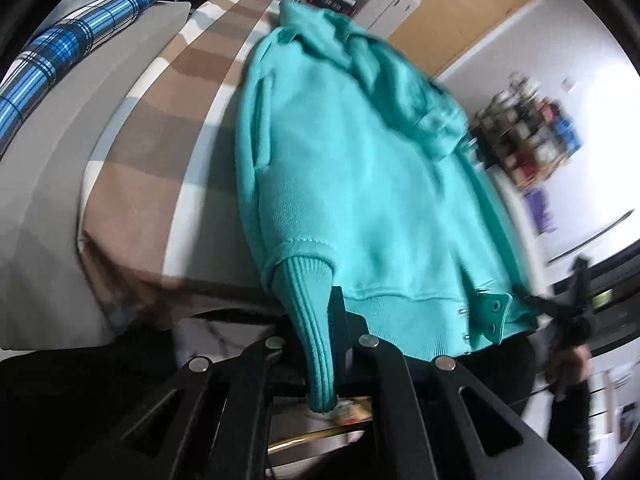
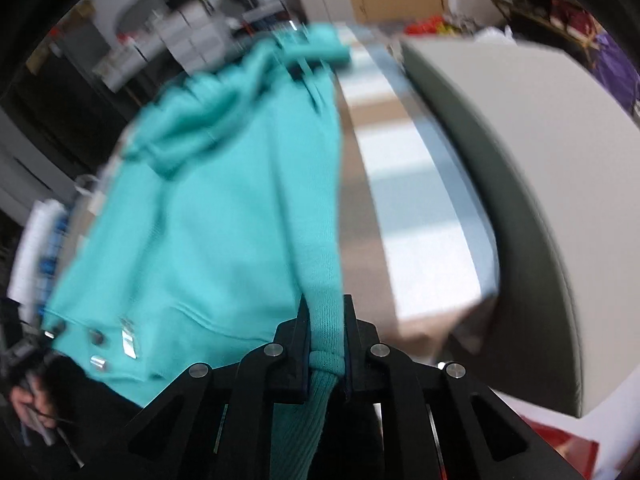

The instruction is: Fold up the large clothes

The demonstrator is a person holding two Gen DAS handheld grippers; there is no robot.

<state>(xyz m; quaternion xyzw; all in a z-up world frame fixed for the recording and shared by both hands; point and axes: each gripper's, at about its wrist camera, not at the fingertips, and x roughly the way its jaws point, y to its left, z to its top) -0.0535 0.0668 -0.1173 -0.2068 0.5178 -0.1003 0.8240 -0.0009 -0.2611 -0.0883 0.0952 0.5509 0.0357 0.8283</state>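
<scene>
**Both cuffs pinched, hoodie on the striped bed**

Teal hoodie (image 1: 360, 184) lies spread on the striped bedcover (image 1: 160, 152), hem toward me, hood (image 1: 352, 52) at the far end, grey headboard (image 2: 520, 152) beside the bedcover. My left hand-held gripper (image 1: 320, 320) is closed on the ribbed left cuff (image 1: 308, 320); the cuff runs back between the fingers toward the camera. My right hand-held gripper (image 2: 326, 320) is clamped on the right cuff (image 2: 326, 312), rib bunched between the pads. No earlier frame here, so no call on motion. Right view is blurred; details of the hood end are unclear there.

Step in hand, as I judge it: sleeve fold. To do it well, I'd lift both cuffs just clear of the hoodie body, carry them inward across the chest, keep the sleeves taut so they lay flat without twisting, and release near the hem snaps (image 1: 496, 312). Risk: dragging the body off the bedcover edge nearest the hem.
</scene>
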